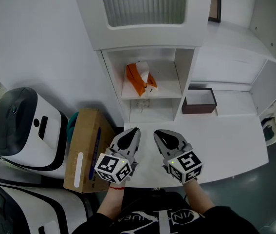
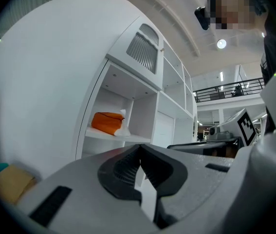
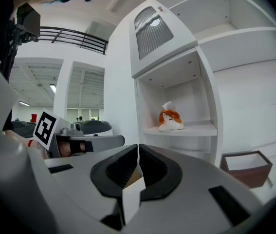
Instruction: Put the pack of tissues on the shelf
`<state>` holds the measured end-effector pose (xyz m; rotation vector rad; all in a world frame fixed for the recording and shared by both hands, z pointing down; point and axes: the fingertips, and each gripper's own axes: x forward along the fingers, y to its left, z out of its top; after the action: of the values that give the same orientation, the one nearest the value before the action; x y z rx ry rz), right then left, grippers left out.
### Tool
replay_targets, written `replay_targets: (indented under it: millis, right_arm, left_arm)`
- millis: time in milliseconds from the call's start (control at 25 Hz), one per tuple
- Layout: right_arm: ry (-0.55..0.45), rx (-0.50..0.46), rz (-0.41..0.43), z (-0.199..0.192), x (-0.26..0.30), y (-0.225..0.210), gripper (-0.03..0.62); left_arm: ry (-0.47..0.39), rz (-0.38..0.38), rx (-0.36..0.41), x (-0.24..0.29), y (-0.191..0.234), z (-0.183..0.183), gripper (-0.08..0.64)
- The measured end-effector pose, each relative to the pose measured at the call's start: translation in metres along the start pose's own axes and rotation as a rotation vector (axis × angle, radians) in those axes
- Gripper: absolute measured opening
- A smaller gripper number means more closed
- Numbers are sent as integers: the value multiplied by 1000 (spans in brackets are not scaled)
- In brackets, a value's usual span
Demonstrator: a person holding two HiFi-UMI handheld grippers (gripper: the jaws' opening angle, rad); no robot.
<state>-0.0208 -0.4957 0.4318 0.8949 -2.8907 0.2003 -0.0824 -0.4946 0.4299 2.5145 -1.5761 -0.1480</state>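
**Both grippers shut and empty, pack on the shelf**

The left gripper (image 1: 133, 130) has its jaws pressed together with nothing between them, as its own view shows. The right gripper (image 1: 158, 132) is the same: jaws together, holding nothing. The two sit side by side, near each other but apart, low over the near edge of the white desk (image 1: 230, 143), both pointing toward the cabinet. Each is held in one of the person's hands.

Beyond the jaw tips stands the open cubby of the cabinet. The pack (image 1: 138, 78), orange with white tissue sticking up from it, lies on the shelf (image 1: 169, 87) inside that cubby, toward its left side and well apart from both grippers. Nothing touches it.

To the right of the cubby a brown box (image 1: 199, 101) with a white inside sits on the desk against the cabinet. Left of the desk, a carton (image 1: 86, 147) stands on the floor, and beyond it a white machine (image 1: 23, 128) with a dark lid
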Motion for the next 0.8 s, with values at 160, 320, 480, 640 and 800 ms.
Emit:
replay_targets:
  millis: [160,320,480,640,800]
  right_arm:
    - [-7,-1,-1,0,-4,-1,14]
    - [-15,-3,2,2,-8,-2,14]
    - [-19,-3,3,3,-9,-4,14]
    - [-19,3,4,3,-9,-6,14]
    - [-23,10,3,2,-7,-8,14]
  left_arm:
    - [-2,1,2,1,-4,0,6]
    - [-4,2,6,1,-8,1,6]
    - [-3,3,8,3,-9,1,6]
    - [0,4,11,4,-10,2,6]
    - [3,6,13,5,-8,2,6]
